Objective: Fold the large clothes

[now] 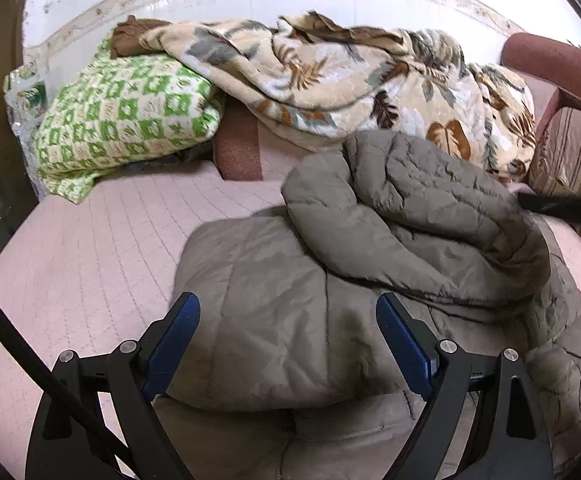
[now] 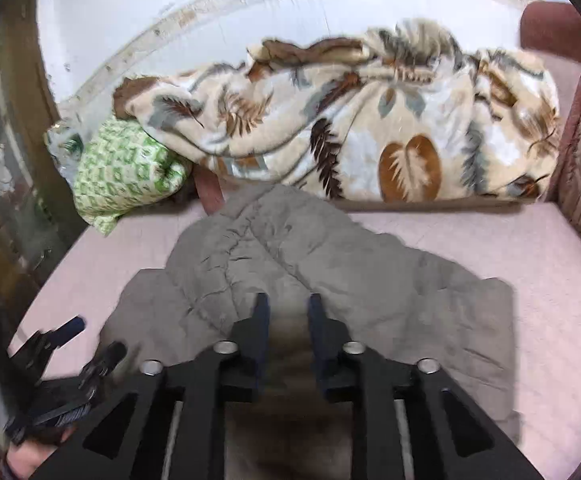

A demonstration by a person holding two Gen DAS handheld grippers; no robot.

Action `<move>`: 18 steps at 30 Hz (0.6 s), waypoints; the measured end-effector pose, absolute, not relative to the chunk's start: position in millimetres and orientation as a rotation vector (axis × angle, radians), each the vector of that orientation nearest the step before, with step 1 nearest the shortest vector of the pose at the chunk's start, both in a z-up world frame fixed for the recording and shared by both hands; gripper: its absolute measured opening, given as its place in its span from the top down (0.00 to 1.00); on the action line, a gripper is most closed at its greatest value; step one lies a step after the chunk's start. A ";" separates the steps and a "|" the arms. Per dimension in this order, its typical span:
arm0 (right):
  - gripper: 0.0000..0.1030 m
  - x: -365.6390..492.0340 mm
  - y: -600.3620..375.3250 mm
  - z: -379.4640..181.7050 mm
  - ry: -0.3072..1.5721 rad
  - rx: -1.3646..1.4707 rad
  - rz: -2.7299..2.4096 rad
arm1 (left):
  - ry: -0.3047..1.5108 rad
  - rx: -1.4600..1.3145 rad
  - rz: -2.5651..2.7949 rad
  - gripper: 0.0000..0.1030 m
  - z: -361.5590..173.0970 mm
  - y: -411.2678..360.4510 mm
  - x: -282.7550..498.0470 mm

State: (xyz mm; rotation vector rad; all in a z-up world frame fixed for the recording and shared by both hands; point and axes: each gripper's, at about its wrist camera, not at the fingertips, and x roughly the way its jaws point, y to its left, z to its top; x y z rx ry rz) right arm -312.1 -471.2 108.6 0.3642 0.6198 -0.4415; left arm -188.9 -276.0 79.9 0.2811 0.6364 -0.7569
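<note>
Left wrist view: the left gripper (image 1: 288,344) hangs with jaws wide over the grey jacket (image 1: 330,272), nothing pinched; the jacket lies bunched on the pink bed (image 1: 90,248), with bare cover to its left. Right wrist view: the right gripper (image 2: 288,312) has jaws narrowly apart, empty, above the jacket (image 2: 330,264); bare bed (image 2: 490,240) lies beyond its right edge, the blanket (image 2: 370,128) behind.

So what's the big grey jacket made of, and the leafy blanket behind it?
The grey jacket looks like thin, matte woven shell fabric, maybe nylon or polyester, over soft filling: stitched lines split it into puffy panels and it crinkles. The leafy blanket looks like thick plush fleece: fuzzy surface, soft rounded folds, printed leaves.
</note>
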 end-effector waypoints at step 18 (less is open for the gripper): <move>0.75 -273.0 -421.4 66.8 0.689 0.398 -0.264 | 0.747 0.080 -0.816 0.13 85.3 -260.8 -164.1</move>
